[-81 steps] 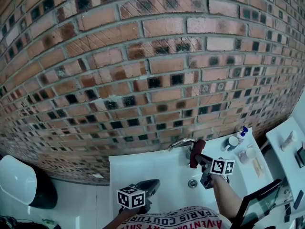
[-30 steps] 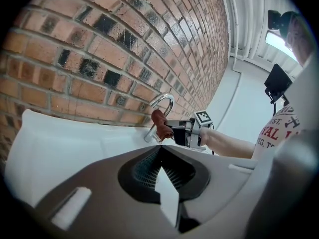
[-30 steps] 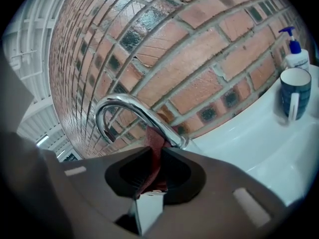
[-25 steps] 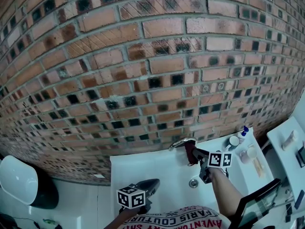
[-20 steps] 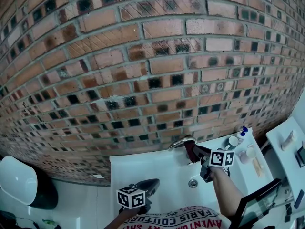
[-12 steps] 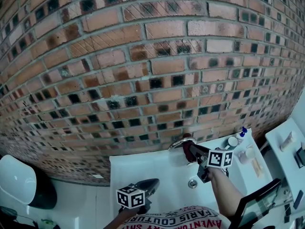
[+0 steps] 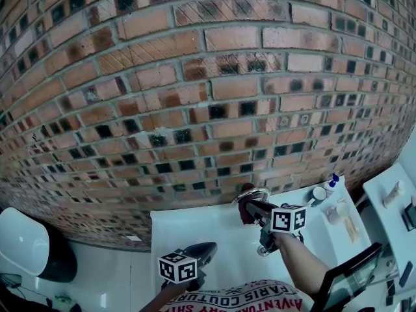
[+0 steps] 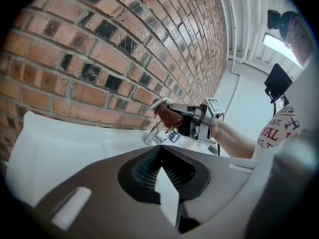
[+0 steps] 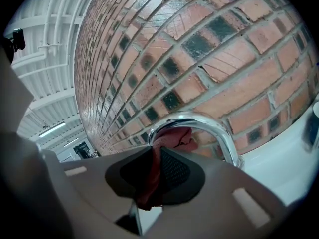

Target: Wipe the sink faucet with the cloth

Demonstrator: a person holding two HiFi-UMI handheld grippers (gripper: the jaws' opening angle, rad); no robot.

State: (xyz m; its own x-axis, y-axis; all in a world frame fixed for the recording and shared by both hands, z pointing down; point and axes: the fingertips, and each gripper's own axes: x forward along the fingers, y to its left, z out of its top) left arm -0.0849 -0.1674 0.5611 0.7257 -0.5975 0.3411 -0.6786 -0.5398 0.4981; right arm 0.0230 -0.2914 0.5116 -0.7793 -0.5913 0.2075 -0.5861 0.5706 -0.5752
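Observation:
A chrome faucet (image 7: 253,194) curves out from the brick wall over the white sink (image 7: 195,229). My right gripper (image 7: 255,211) is shut on a dark red cloth (image 7: 246,212), which is pressed against the underside of the spout near its tip. In the right gripper view the cloth (image 9: 175,138) bunches inside the faucet's arch (image 9: 199,121) just beyond my right gripper (image 9: 155,152). My left gripper (image 7: 200,253) hangs low over the sink's front, shut and holding nothing. From the left gripper view, past my left gripper (image 8: 160,151), the cloth (image 8: 168,117) wraps the spout (image 8: 160,103).
The brick wall (image 7: 195,96) rises right behind the sink. Small bottles (image 7: 318,192) stand at the sink's right end, and the drain (image 7: 263,251) lies under the right arm. A white rounded fixture (image 7: 23,242) sits far left, a white shelf (image 7: 390,197) far right.
My right gripper has carried the cloth leftward along the faucet, from the spout's right side to near its tip. The left gripper has stayed where it was.

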